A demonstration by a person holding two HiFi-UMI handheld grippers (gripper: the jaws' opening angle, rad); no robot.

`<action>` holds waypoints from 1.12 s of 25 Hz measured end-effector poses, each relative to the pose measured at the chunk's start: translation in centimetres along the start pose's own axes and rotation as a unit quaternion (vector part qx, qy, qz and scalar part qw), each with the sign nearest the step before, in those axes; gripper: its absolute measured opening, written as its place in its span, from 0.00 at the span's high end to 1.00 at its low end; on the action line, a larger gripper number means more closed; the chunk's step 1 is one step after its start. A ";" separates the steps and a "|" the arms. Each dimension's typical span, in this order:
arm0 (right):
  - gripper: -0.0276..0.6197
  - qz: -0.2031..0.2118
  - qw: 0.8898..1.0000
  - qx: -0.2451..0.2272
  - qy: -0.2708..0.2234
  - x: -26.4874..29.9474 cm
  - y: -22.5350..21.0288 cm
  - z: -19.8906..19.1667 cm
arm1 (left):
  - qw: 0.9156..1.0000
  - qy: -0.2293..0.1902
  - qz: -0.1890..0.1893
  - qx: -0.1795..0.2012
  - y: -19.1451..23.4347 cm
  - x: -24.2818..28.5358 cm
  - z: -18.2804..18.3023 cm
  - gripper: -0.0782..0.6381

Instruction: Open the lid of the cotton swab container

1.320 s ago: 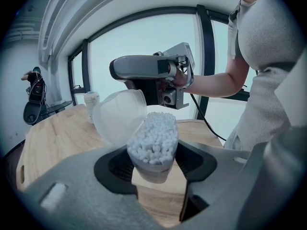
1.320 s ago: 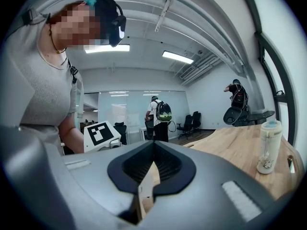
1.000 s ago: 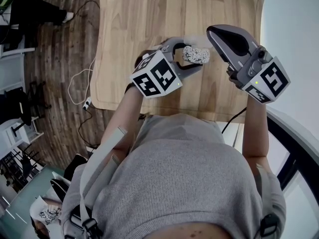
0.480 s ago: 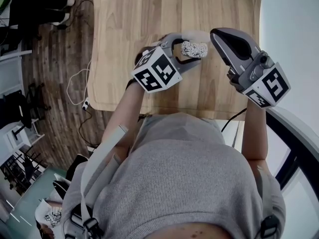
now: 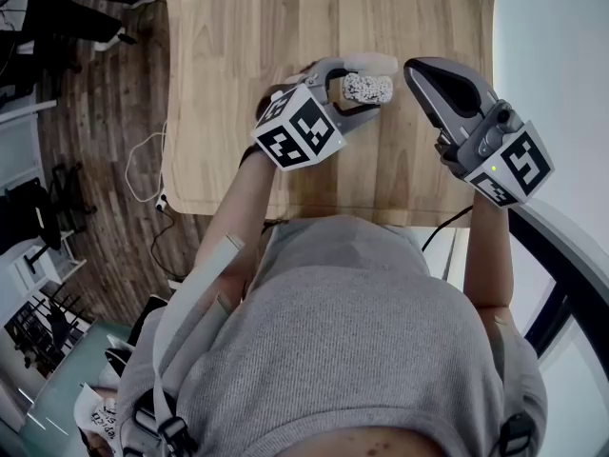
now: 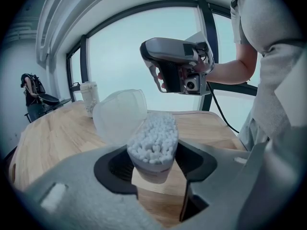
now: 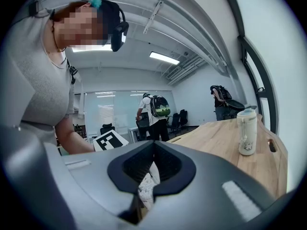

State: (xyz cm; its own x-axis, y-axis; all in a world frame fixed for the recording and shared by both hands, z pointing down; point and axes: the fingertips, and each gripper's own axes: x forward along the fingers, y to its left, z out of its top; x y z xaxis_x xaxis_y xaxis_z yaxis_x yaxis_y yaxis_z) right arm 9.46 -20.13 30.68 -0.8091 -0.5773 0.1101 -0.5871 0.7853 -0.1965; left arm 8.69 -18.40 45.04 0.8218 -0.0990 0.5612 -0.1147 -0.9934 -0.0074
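Observation:
My left gripper is shut on the cotton swab container, a small clear tub packed with white swabs. I hold it above the wooden table. In the left gripper view the tub sits tilted between the jaws of the left gripper. Its translucent lid is flipped open to the left. The right gripper hangs just right of the tub, shut and holding nothing, and shows there as well. In the right gripper view its jaws meet, with a bit of white showing below them.
A white bottle stands far back on the table, and the left gripper view shows this bottle too. Behind it are large windows. People and office chairs stand across the room. Cables lie on the wooden floor left of the table.
The left gripper and the tub have shifted slightly up the picture, farther over the table. The right gripper has stayed close beside it, still shut. The lid remains open.

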 end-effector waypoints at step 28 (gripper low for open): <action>0.95 -0.002 1.000 0.029 0.008 -0.4 -0.5 -2.0 | 1.000 0.014 -0.005 -0.010 0.1 3.1 -3.6 0.53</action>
State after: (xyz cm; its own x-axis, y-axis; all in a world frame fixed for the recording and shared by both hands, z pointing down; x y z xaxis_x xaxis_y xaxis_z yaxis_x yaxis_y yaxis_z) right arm 10.08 -19.86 32.64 -0.8071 -0.5768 0.1262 -0.5884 0.7680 -0.2527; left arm 9.23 -18.60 49.76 0.8067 -0.0879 0.5844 -0.1181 -0.9929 0.0137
